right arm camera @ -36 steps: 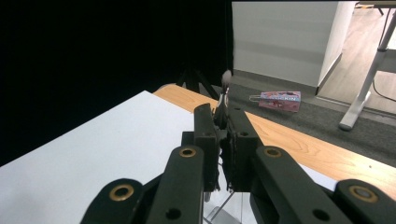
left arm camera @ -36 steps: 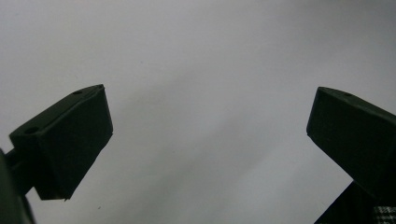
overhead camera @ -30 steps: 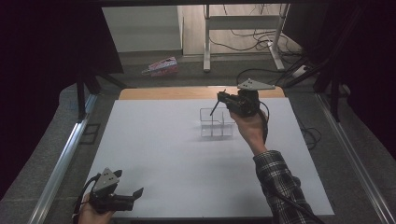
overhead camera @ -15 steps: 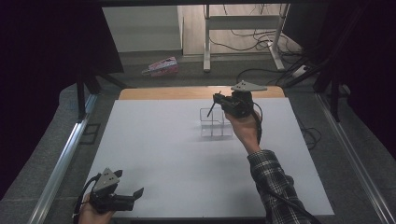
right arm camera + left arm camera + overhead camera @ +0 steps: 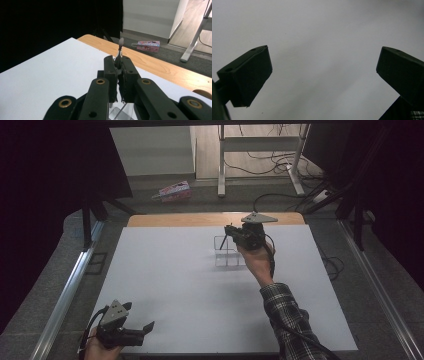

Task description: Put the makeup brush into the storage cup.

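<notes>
My right gripper [image 5: 229, 229] is held above a clear compartmented box [image 5: 227, 254] at the back of the white mat [image 5: 170, 285]. It is shut on a thin dark stick with a pale tuft, like a small brush [image 5: 222, 240], which slants down toward the box. In the right gripper view the jaws of the right gripper [image 5: 117, 61] clamp the brush [image 5: 121, 43], its tuft poking out past the tips, and a clear wall of the box [image 5: 120, 111] shows below. My left gripper [image 5: 144, 328] rests open at the mat's front left corner. In the left gripper view the left gripper [image 5: 324, 65] has nothing between its jaws.
A strip of wooden tabletop [image 5: 170, 220] runs behind the mat. A pink packet [image 5: 174, 191] lies on the floor beyond it, near a white desk leg [image 5: 220, 165] and cables. Metal rails [image 5: 67, 285] flank the table.
My right gripper has drifted a little to the left with the brush, over the clear box. The left gripper has stayed still.
</notes>
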Available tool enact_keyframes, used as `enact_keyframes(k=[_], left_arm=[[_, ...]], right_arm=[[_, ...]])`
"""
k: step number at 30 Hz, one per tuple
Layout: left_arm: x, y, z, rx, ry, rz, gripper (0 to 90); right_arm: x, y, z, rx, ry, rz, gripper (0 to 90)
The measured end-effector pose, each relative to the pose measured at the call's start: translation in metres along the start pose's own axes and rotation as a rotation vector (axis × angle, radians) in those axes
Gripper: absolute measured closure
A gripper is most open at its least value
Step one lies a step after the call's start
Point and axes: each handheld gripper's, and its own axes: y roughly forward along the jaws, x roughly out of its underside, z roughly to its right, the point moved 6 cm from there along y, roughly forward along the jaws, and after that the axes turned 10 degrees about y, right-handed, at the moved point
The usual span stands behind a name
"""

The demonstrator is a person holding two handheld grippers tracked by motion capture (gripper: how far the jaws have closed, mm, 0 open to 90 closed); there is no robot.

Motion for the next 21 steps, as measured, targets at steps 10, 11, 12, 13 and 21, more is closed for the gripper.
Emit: enact_keyframes(k=[10,11,12,13,21], left_arm=[[0.0,0.0,0.0,0.002,0.004,-0.003,0.6],[0.0,0.0,0.0,0.002,0.005,-0.004,0.6],[0.0,0.0,0.0,0.002,0.003,-0.003,0.6],[0.0,0.0,0.0,0.002,0.003,-0.004,0.6],[0.0,0.001,0.002,0.009,0.005,-0.01,0.7]], right_arm=[[0.014,0.01,0.002,0.008,0.005,-0.027,84.5],[0.016,0.011,0.002,0.009,0.007,-0.031,84.5],[0.017,0.012,0.003,0.012,0.004,-0.033,84.5],[0.019,0.013,0.003,0.011,0.007,-0.035,84.4],[0.03,0.018,0.006,0.024,0.008,-0.06,84.1]])
